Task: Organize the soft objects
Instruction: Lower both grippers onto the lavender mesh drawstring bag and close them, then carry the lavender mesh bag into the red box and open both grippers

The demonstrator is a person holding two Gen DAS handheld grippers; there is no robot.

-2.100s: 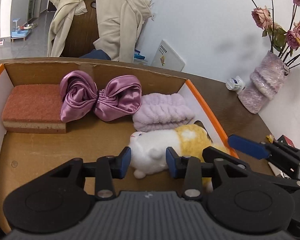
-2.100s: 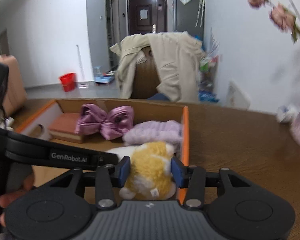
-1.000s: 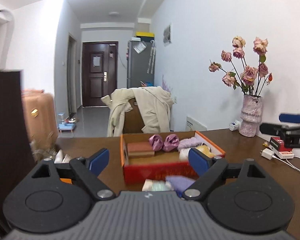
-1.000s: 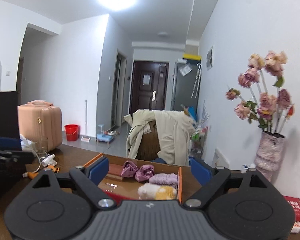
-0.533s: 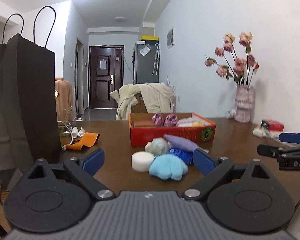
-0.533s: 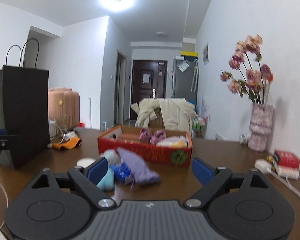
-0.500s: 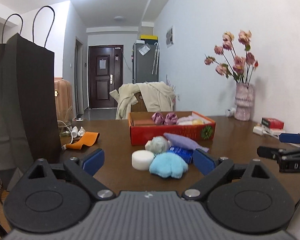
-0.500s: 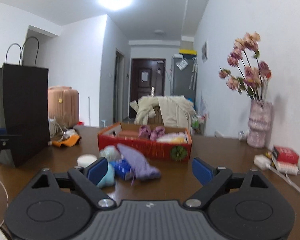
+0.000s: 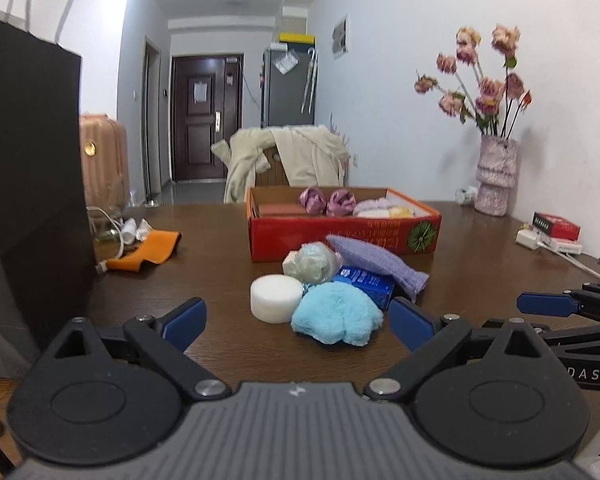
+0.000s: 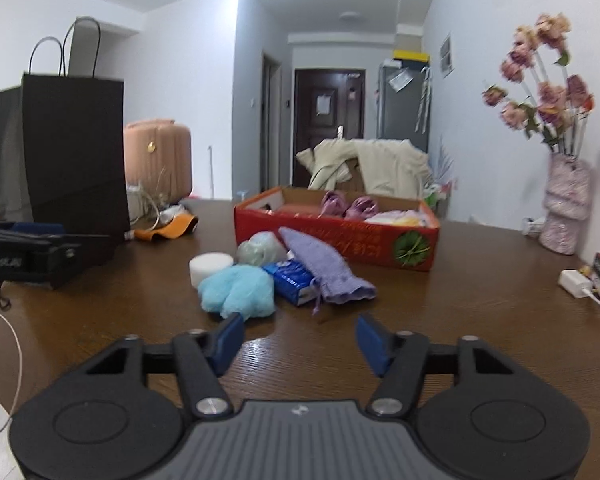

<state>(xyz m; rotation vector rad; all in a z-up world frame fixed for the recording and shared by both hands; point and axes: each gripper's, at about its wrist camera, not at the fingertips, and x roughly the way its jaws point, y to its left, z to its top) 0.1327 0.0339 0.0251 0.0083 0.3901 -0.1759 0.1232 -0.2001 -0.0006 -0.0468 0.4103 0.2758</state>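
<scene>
Soft blue plush (image 9: pixel 337 319) lies ahead between left gripper's (image 9: pixel 296 324) wide-open, empty jaws; right gripper (image 10: pixel 300 338) gapes too.

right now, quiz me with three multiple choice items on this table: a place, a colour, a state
1. Where is the fluffy light-blue plush?
A. inside the red cardboard box
B. on the brown wooden table in front of the box
C. in the black paper bag

2. What colour is the round foam puff?
A. white
B. orange
C. black

3. How are the left gripper and right gripper?
A. both shut on toys
B. one holds the pouch
C. both open, empty

B: it lies on the table before the box.
A: plainly white.
C: nothing sits between either gripper's fingers.
</scene>
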